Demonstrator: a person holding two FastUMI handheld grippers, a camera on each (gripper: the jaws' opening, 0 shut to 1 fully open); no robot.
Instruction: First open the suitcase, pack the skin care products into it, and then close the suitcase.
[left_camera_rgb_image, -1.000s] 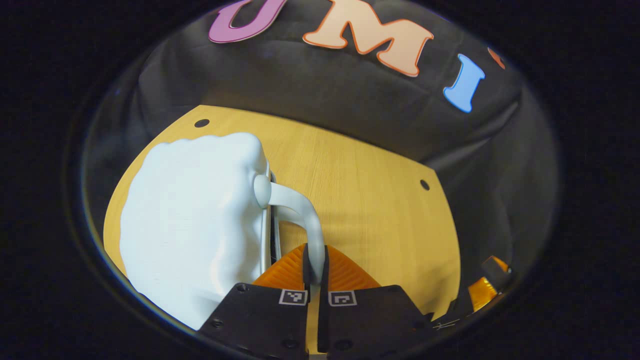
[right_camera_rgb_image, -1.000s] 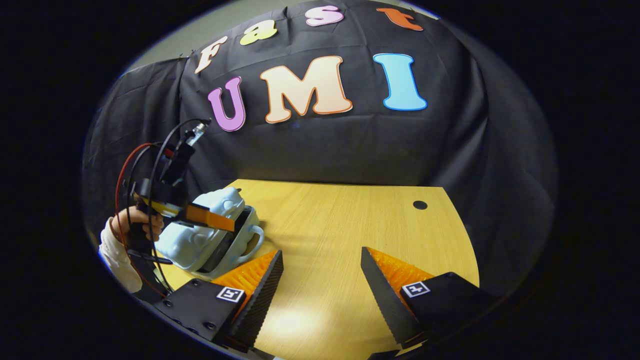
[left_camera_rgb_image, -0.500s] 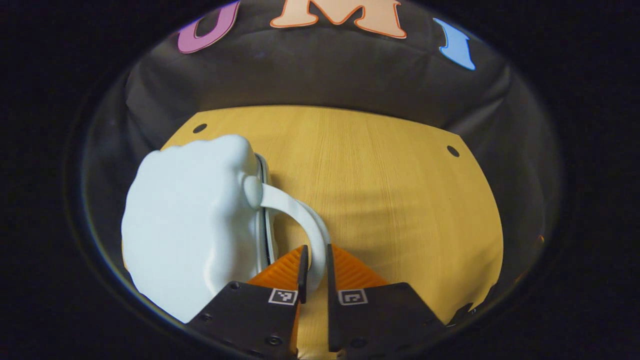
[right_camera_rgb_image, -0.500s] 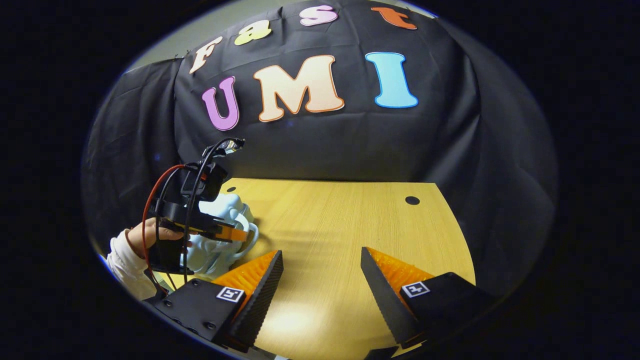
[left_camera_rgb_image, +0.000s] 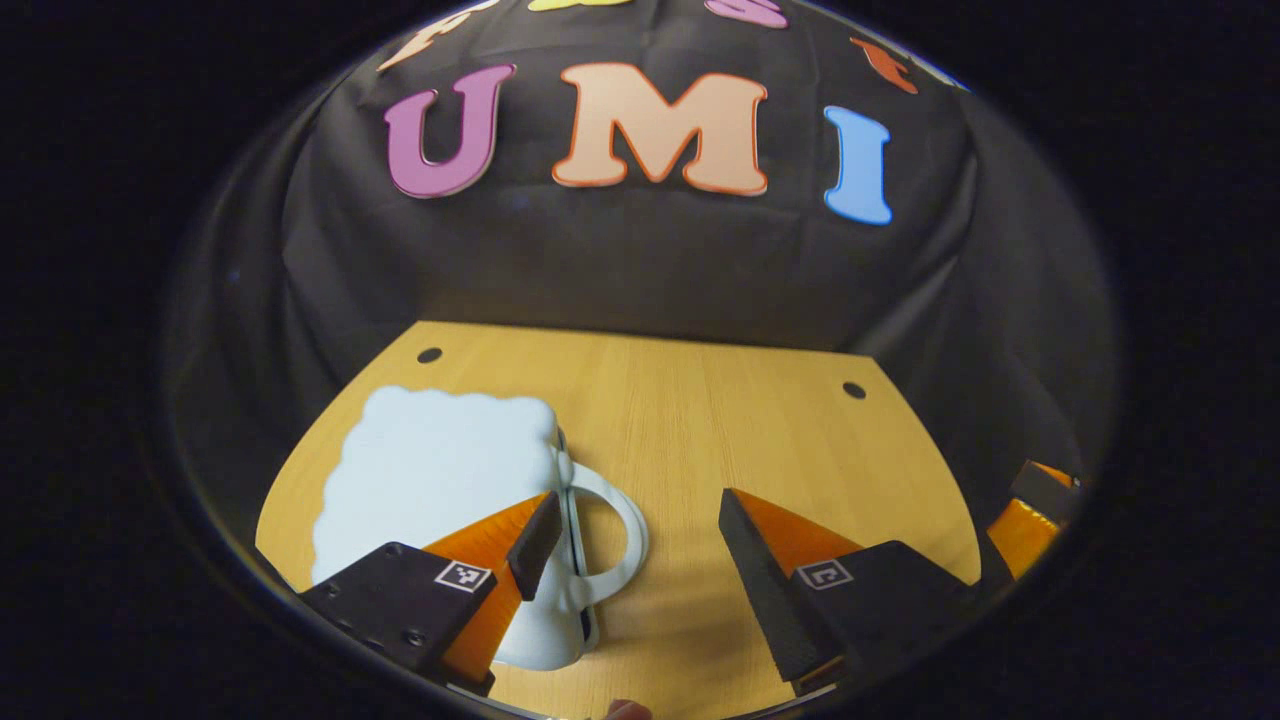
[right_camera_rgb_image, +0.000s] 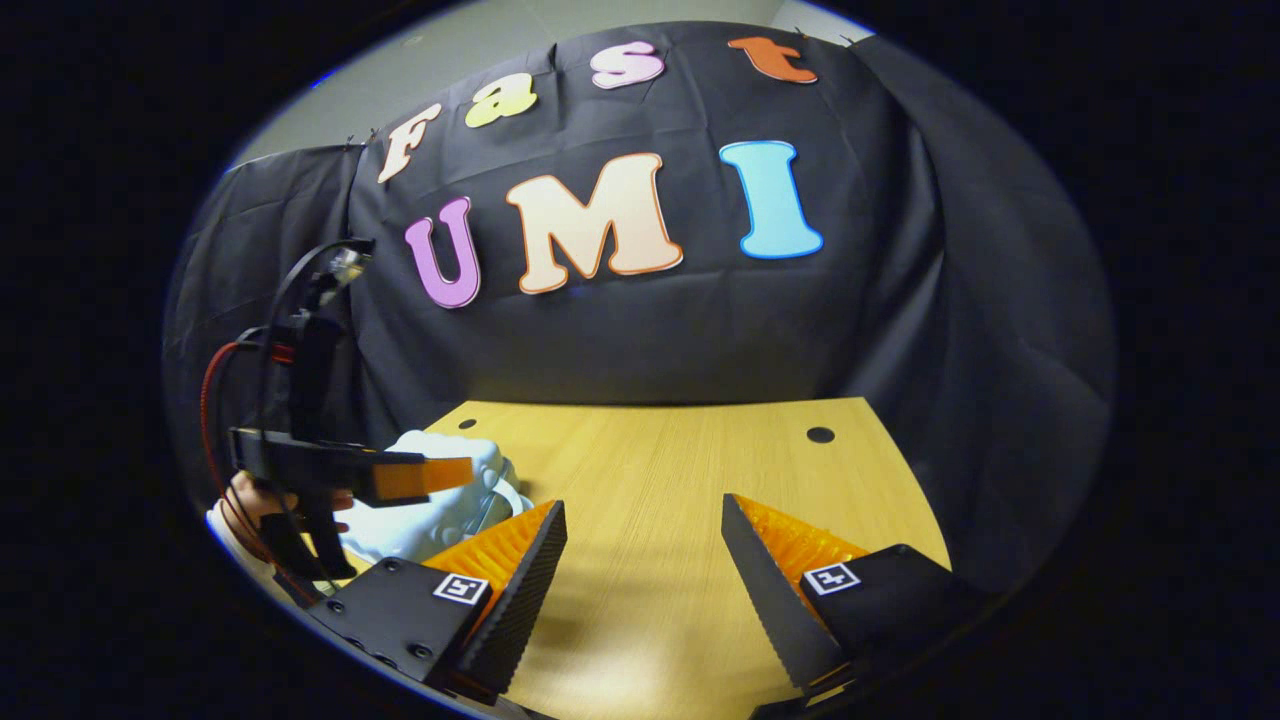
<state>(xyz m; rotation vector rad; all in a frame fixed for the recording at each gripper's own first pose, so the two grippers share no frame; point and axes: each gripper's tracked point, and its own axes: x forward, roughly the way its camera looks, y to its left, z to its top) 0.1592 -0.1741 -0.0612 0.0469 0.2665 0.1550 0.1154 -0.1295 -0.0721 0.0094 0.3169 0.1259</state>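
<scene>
The pale blue suitcase (left_camera_rgb_image: 440, 480) lies flat and closed on the desk (left_camera_rgb_image: 760, 440), toward its left edge, its loop handle (left_camera_rgb_image: 610, 530) pointing to the middle of the desk. The left gripper (left_camera_rgb_image: 635, 535) hangs above that handle with its jaws spread wide and holds nothing; its left finger overlaps the suitcase's side in the left gripper view. The right gripper (right_camera_rgb_image: 645, 540) hovers open over bare wood nearer the desk's front, well apart from the suitcase (right_camera_rgb_image: 430, 500). A hand (right_camera_rgb_image: 262, 497) holds the left gripper beside it.
</scene>
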